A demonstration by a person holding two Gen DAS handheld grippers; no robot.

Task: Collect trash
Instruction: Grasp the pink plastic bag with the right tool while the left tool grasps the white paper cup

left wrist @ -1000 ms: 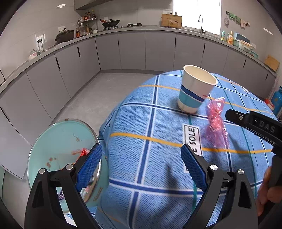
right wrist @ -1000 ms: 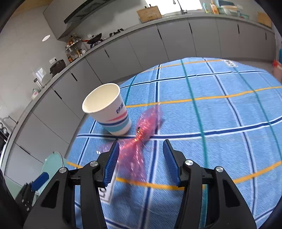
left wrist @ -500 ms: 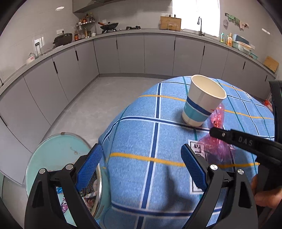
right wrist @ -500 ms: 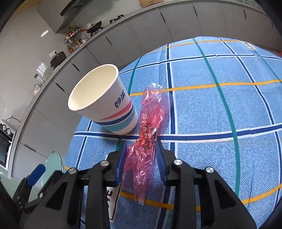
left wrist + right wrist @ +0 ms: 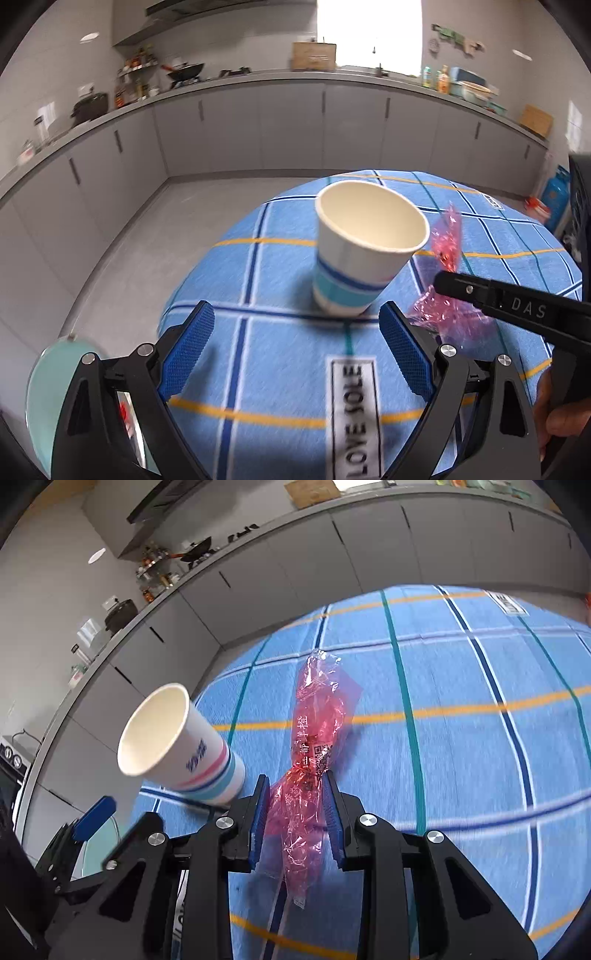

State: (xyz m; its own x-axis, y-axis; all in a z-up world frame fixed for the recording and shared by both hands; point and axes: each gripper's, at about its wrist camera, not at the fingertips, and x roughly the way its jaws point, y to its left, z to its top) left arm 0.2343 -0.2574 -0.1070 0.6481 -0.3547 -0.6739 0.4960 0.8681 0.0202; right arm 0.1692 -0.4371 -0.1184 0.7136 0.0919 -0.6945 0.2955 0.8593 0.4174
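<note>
A crumpled pink plastic wrapper (image 5: 317, 716) lies on the blue checked tablecloth (image 5: 461, 686), and my right gripper (image 5: 295, 805) is shut on its near end, both blue pads pressing the plastic. Just left of it stands a white paper cup (image 5: 184, 749) with blue and pink stripes, nothing inside. In the left wrist view the cup (image 5: 365, 254) is straight ahead of my left gripper (image 5: 295, 328), which is open with nothing between its fingers. The wrapper (image 5: 447, 317) shows behind the right gripper's black finger (image 5: 517, 306).
A trash bin with a teal lid (image 5: 44, 384) stands on the floor at the table's near-left edge. Grey kitchen cabinets (image 5: 258, 129) run round the far wall. A hand (image 5: 557, 417) holds the right gripper's handle. A printed label (image 5: 354, 417) is sewn on the cloth.
The right gripper's jaws came together on the pink wrapper. The left gripper moved from over the bin towards the cup, so the bin slid to the lower left corner.
</note>
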